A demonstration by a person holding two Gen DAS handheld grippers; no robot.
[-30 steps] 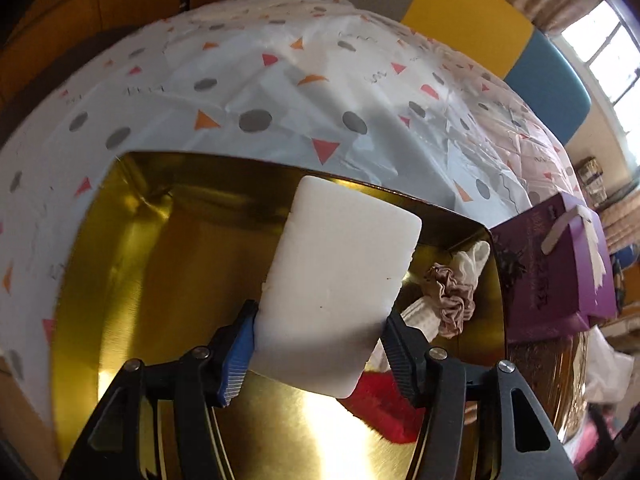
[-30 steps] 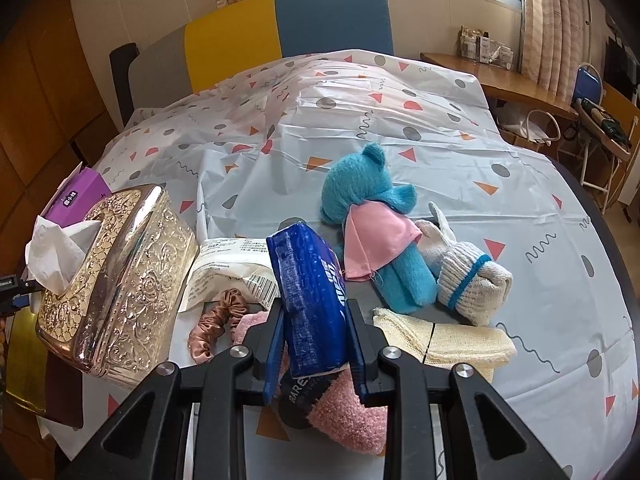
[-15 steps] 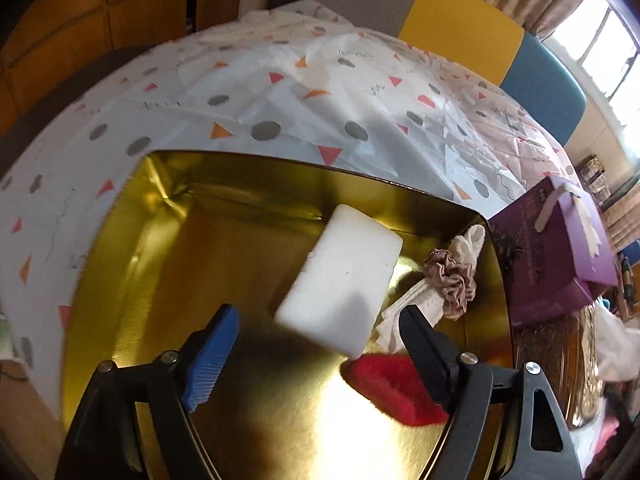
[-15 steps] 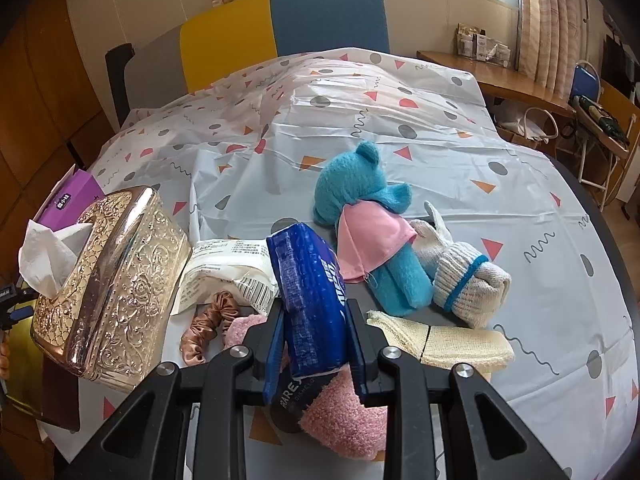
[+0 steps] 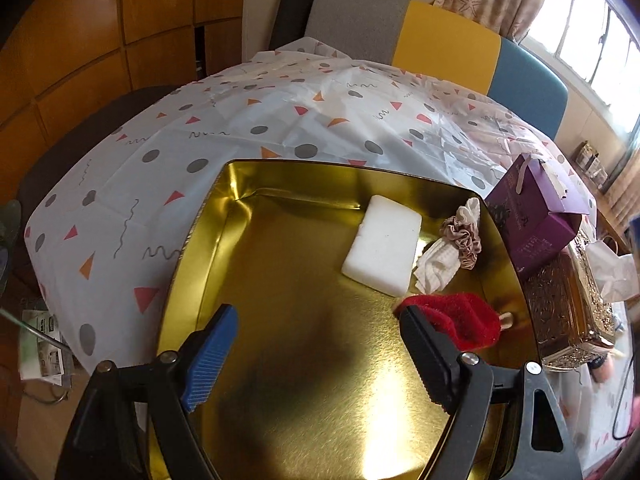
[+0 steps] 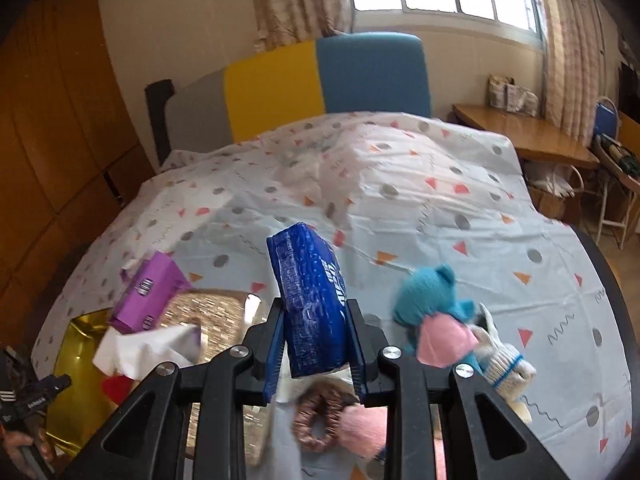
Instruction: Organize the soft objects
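We are holding our left gripper (image 5: pixel 316 354) wide apart and empty above the gold tin (image 5: pixel 280 360), the white sponge (image 5: pixel 382 250) lying ahead; our right gripper (image 6: pixel 316 350) is clamping the blue tissue pack (image 6: pixel 310 300).

One gold tray (image 5: pixel 208 240) holds one white sponge (image 5: pixel 382 256), one red cloth (image 5: pixel 460 320), one white cloth (image 5: pixel 436 268) and one scrunchie (image 5: pixel 462 236). On the table: one purple box (image 6: pixel 148 296), one tissue box (image 5: pixel 568 312), one blue packet (image 6: pixel 312 300), one teal bear (image 6: pixel 428 296), one glove (image 6: pixel 504 364), a second scrunchie (image 6: pixel 316 420).
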